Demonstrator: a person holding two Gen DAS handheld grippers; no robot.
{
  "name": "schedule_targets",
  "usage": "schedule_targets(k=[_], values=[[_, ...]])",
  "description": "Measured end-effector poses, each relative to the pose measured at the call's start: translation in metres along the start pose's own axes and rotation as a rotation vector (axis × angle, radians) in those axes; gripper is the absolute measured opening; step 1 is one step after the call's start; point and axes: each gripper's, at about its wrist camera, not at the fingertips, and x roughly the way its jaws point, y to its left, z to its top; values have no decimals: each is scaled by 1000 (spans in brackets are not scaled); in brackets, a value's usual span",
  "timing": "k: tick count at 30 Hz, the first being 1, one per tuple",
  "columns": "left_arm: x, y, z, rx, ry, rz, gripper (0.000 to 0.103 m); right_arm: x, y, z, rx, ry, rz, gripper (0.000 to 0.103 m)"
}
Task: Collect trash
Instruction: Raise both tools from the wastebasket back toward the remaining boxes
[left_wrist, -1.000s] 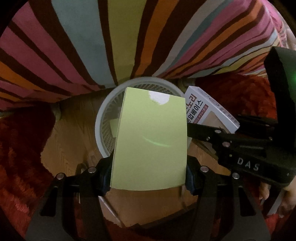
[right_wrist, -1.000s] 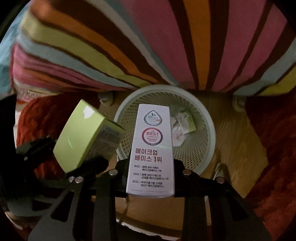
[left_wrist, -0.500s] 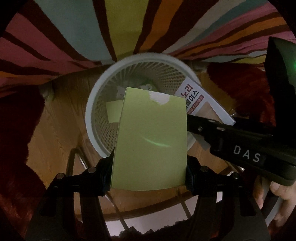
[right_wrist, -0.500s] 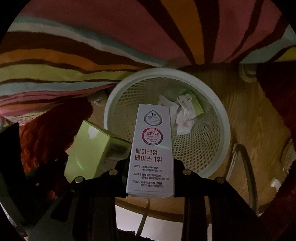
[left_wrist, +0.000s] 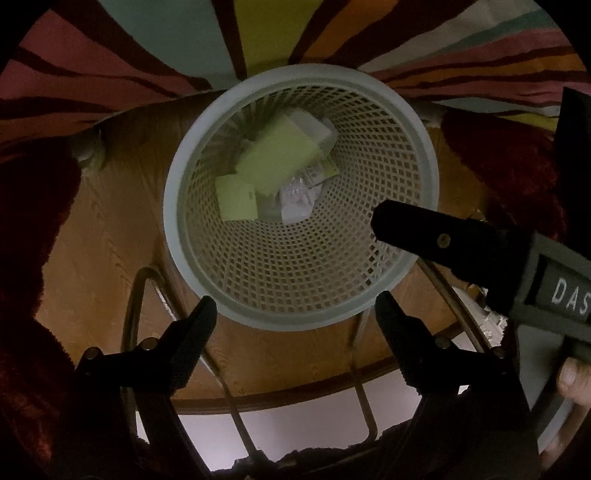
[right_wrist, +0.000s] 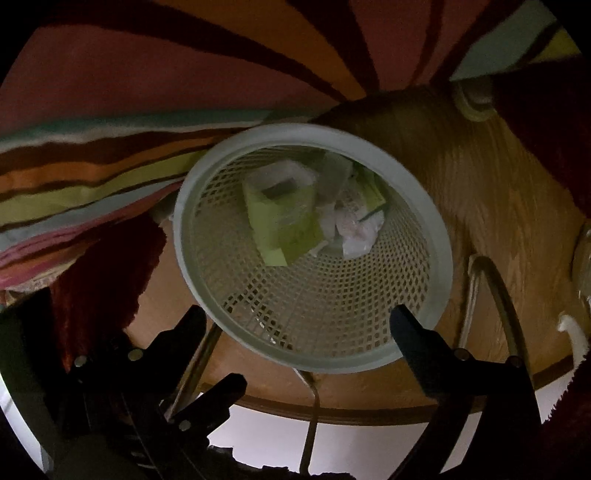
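Both tongs are standing wide over a white mesh wastebasket (left_wrist: 417, 206), their jaws having just been opening, with nothing between them. In the left wrist view the left tongs (left_wrist: 295, 314) are framing the basket's near rim at the bottom centre, and the right tongs (left_wrist: 391, 221) are reaching in from the right edge over the rim, a person's fingers (left_wrist: 570, 376) showing at the lower right. In the right wrist view the right tongs (right_wrist: 295, 325) are spreading across the lower part of the frame, while the left tongs (right_wrist: 221, 391) are showing dark at the lower left.

The green box (left_wrist: 277, 162) is lying at the bottom of the basket, centre of the frame, tilted among crumpled white paper (left_wrist: 295, 195). A pale carton (left_wrist: 314, 125) is lying just above it, blurred. The basket is sitting on a wooden floor (left_wrist: 110, 236), with a striped cloth (left_wrist: 166, 40) filling the top of the frame and red rug (left_wrist: 22, 258) at the left.
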Motion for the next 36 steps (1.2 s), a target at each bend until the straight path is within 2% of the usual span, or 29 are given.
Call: schedule_targets(k=[10,14,18,25,28,31,33,35,36], values=[[-6,5,-6,-22,-12,-36,85,-4,3,-6,5,-5,-3,95],[-18,7,-14,-32,-45,-57,85,-13,7,-13,-19,-14,15,95],[-33,4,-26,-9,-76,-76,85,-27,16,-25,-82,-34,53,95],[-68,1,-52,64,-172,-75,85,-66,40,-57,-270,-119,40,95],[-83,0,-65,94,-206,-69,85,-92,52,-78,-396,-198,46,95],[-106,-5,-77,141,-262,-40,85,-130,62,-96,-519,-312,99,95],[-125,-7,-85,159,-320,-41,85,-162,68,-104,-574,-444,120,95],[-148,-7,-91,178,-398,-49,85,-198,74,-110,-630,-617,101,95],[-166,-8,-95,188,-465,-46,85,-212,76,-111,-652,-692,80,95]])
